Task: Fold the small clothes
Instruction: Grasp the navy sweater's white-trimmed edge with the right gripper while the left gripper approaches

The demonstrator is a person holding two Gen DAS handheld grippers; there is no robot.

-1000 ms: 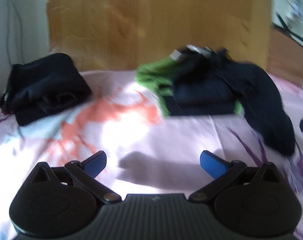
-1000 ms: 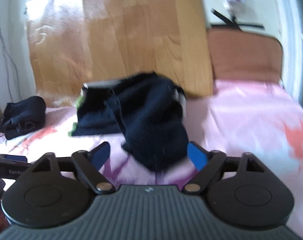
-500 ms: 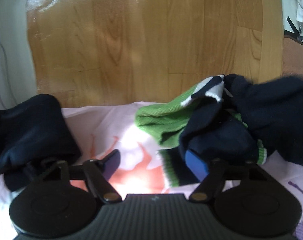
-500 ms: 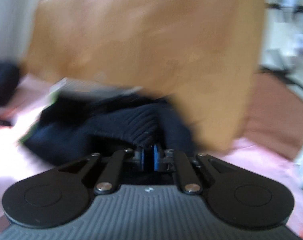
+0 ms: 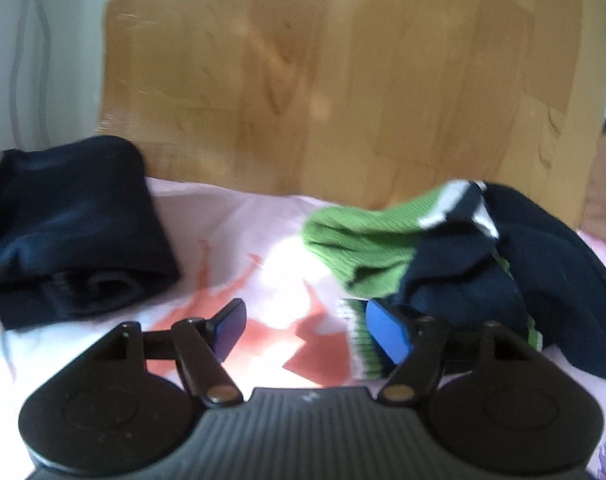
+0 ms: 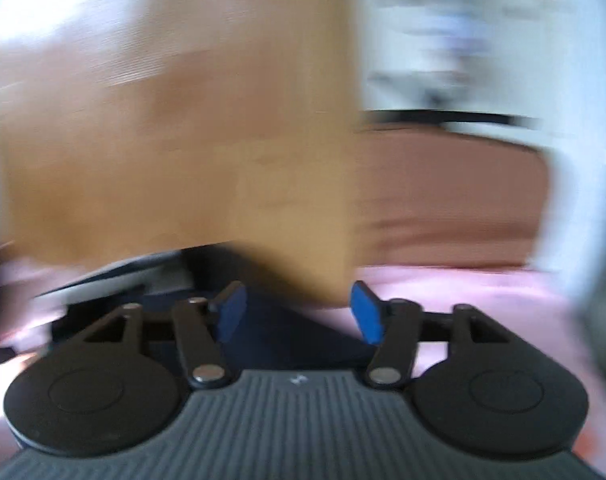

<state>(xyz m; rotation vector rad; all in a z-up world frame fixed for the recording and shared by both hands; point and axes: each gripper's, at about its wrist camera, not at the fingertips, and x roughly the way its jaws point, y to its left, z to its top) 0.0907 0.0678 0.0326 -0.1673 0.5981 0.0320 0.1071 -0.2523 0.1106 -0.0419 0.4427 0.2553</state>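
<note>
The left gripper point(image 5: 309, 330) sits low over the pink printed bedsheet point(image 5: 263, 240), jaws spread wide w/ nothing between them; its right blue pad point(image 5: 387, 332) is right up against the near edge of the rumpled green-and-navy knit garment point(image 5: 403, 252), whether touching can't be told. That garment lies at the right of the sheet, green ribbed part to the left, a white stripe at the far side, dark navy cloth bunched over it & trailing off right. A folded dark navy cloth bundle point(image 5: 71, 232) rests at the far left of the sheet, well apart from the knit pile. Behind both is a light wooden plank floor point(image 5: 343, 80). The right wrist view is badly motion-blurred: the right gripper point(image 6: 299, 314) has jaws apart, gripping nothing, w/ dark navy fabric point(image 6: 287, 332) lying just beyond & below them. Pink sheet to the right there, a brown headboard-like panel point(image 6: 443, 192) farther off.
</note>
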